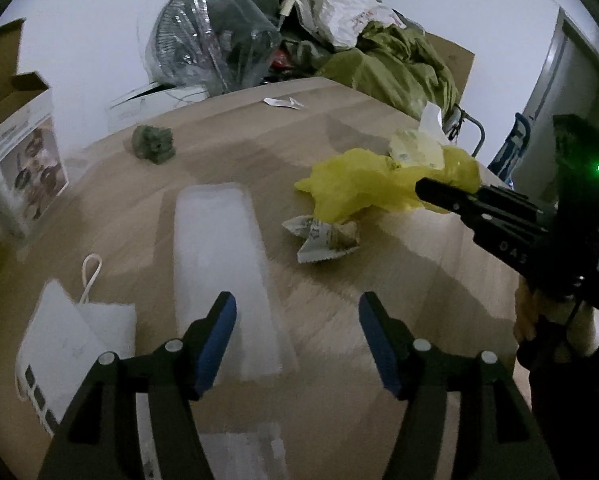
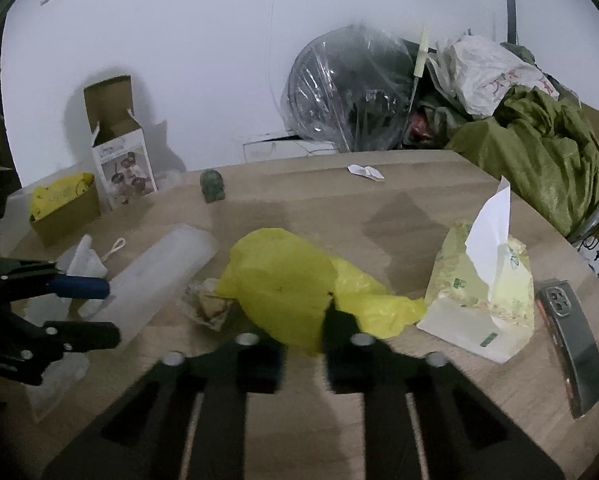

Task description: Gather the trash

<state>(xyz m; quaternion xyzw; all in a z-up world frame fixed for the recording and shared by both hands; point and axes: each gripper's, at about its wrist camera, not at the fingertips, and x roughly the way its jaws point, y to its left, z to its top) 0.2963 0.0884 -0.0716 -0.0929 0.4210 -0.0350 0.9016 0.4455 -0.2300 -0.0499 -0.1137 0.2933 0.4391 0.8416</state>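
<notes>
**Right Gripper Clamped on Yellow Bag**

The right gripper (image 2: 305,344) is clamped on the near edge of the yellow plastic bag (image 2: 283,276), which lies mid-table on the wooden table (image 2: 339,200). A crumpled wrapper (image 1: 323,238) lies touching the bag. The left gripper (image 1: 297,338) hangs released, jaws apart, over a translucent white container (image 1: 215,248). A tissue pack (image 2: 479,292) stands just beside the bag.
</notes>
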